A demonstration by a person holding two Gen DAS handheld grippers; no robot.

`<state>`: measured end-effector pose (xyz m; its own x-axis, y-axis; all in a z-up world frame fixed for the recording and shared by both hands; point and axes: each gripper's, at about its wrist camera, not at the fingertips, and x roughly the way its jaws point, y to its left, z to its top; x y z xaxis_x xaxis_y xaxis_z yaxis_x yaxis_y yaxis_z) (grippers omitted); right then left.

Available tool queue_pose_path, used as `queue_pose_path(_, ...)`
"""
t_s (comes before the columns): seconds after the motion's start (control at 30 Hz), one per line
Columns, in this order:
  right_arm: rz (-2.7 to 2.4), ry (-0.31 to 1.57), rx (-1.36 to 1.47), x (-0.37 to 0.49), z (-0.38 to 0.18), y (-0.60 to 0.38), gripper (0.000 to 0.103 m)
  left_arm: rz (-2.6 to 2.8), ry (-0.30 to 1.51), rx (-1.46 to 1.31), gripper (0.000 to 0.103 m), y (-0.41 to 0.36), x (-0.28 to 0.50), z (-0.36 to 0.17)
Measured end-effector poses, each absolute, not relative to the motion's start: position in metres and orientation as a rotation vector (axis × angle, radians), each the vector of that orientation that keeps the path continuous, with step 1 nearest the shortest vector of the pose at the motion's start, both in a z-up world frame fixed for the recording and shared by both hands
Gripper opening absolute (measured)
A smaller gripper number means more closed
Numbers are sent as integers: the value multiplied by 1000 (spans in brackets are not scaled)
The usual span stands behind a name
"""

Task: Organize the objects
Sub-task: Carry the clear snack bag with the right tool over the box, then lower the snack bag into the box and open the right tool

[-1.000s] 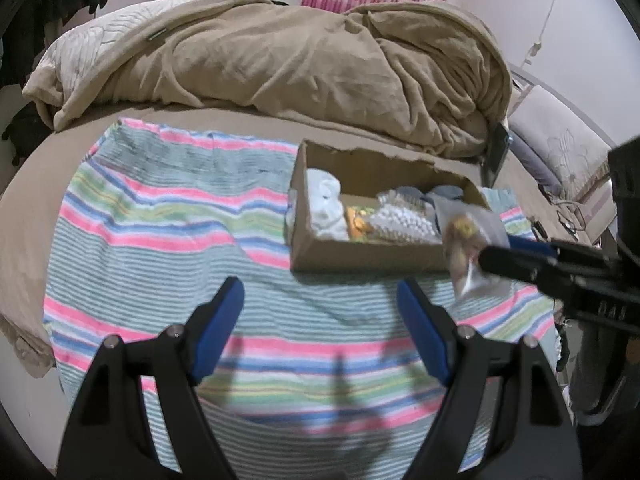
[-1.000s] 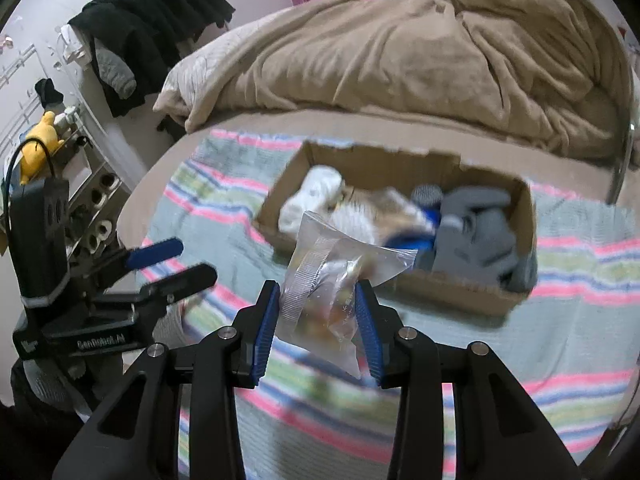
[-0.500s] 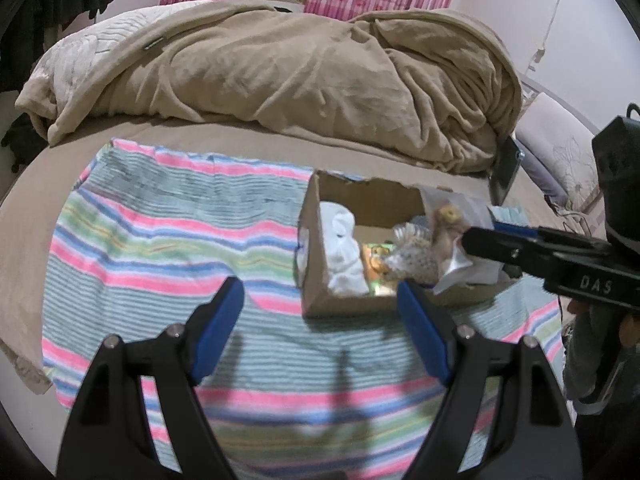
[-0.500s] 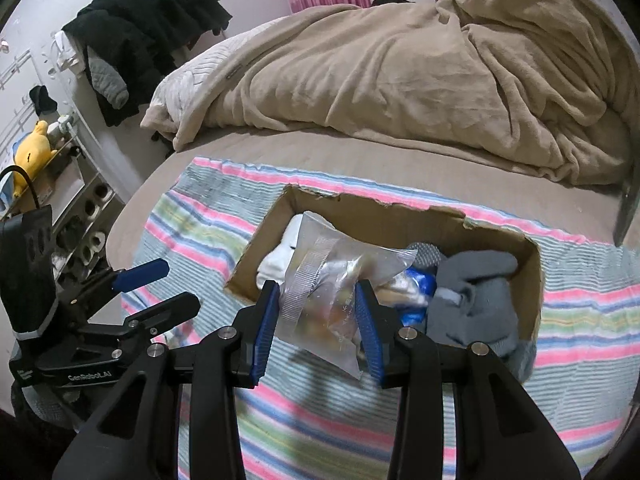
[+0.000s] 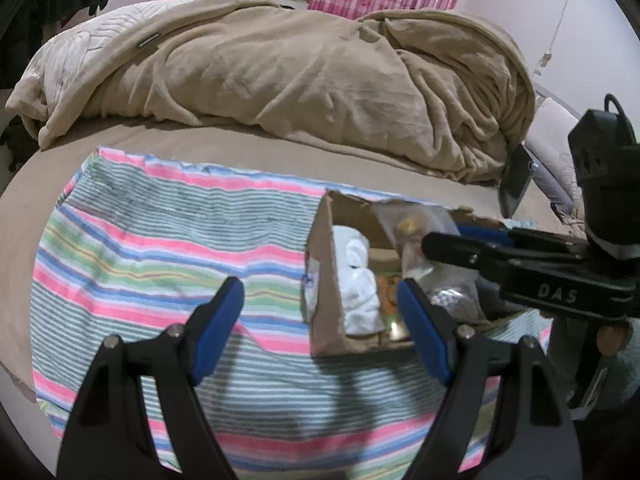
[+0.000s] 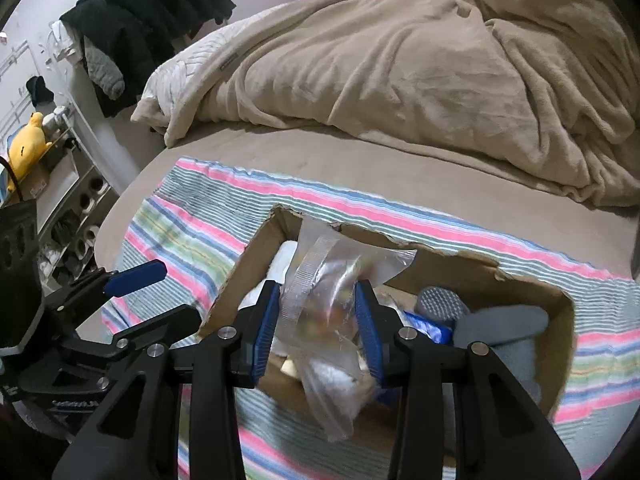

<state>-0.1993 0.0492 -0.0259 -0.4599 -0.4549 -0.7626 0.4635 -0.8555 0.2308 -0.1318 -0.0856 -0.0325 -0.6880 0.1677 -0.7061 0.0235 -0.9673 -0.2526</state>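
Right gripper (image 6: 316, 326): blue pads pinched on clear zip bag (image 6: 328, 312) of small mixed items, gripped at mid-height. Bag hanging roughly upright between pads, long axis vertical, zip strip end up and tilted toward far-left corner of cardboard box (image 6: 560, 344), loose bottom end drooping down over near wall. Bag held above left half of box interior, not yet resting on contents.

Below and behind bag: white cloth bundle (image 5: 360, 280) against left wall; grey socks (image 6: 496, 328) and a blue packet (image 6: 428, 326) toward right end.

Box on striped towel (image 5: 160, 248), near its right edge, long axis running left-right.

Left gripper (image 5: 320, 328): pads spread wide, holding nothing, hovering over towel just left of box's near-left corner.

Judgement: release needs bag lowered straight down, clear of near wall; right gripper nearer, left idle.
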Motion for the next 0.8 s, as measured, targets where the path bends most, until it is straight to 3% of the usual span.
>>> queue_pose_path(0.5, -2313, -11, 1258, -217, -50, 42, 42, 2805, -378, -1224, 80, -92, -133, -34)
queue_pose_path(0.8, -2380, -55, 1209, -197, -25, 64, 60, 2818, -355, -1197, 80, -85, -119, -14)
